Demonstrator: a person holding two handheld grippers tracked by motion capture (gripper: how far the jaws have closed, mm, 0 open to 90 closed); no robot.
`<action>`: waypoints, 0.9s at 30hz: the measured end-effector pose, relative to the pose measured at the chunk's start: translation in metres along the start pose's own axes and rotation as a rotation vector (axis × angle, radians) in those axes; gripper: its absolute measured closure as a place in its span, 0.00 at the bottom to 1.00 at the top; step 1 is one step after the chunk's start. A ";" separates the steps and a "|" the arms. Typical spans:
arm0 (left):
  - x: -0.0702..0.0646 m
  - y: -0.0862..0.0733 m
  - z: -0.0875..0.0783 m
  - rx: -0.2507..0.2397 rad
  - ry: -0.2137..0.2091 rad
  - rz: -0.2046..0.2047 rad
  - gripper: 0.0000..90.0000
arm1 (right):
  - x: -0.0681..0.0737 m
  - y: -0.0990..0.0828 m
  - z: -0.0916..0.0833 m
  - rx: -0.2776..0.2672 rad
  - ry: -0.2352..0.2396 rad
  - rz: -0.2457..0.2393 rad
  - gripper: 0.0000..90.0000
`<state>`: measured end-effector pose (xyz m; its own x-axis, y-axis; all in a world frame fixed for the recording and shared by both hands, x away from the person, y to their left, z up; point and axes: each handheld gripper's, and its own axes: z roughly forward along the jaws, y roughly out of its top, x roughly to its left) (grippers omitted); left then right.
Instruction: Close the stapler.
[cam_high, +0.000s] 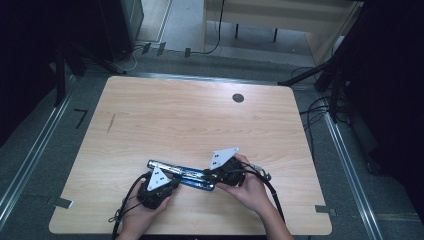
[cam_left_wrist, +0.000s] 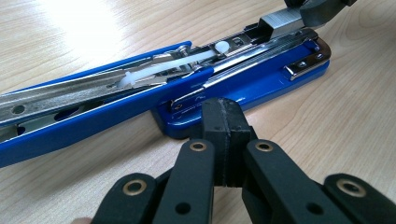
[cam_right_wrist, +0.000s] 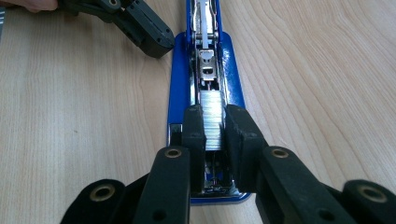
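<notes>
Loading looks underway: the strip of staples (cam_right_wrist: 212, 119) sits between the right gripper (cam_right_wrist: 214, 122)'s 2 jaws, which grip it over the open magazine of the blue stapler (cam_high: 187, 175), lying at 6 o'clock on the wooden table (cam_high: 200, 115). A tilted strip could snag on the channel walls or break apart. The left gripper (cam_left_wrist: 226, 122), jaws fully closed on nothing, presses the stapler base at its 9 o'clock edge; if it slips, the stapler could skid.
</notes>
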<state>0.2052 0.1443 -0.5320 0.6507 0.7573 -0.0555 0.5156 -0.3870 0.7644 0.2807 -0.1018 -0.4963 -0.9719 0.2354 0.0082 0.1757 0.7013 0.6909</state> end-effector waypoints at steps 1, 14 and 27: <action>0.000 0.000 0.000 0.000 0.000 0.000 1.00 | 0.000 0.000 0.000 -0.001 0.001 -0.003 0.88; 0.000 0.000 0.000 0.001 0.000 0.000 1.00 | 0.000 0.000 0.001 -0.007 -0.005 -0.004 0.87; 0.000 0.000 0.000 0.002 0.000 0.002 1.00 | 0.000 -0.001 0.000 -0.009 -0.009 0.000 0.85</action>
<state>0.2053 0.1444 -0.5320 0.6519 0.7564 -0.0539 0.5153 -0.3897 0.7633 0.2809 -0.1022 -0.4971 -0.9704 0.2416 0.0014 0.1741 0.6954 0.6973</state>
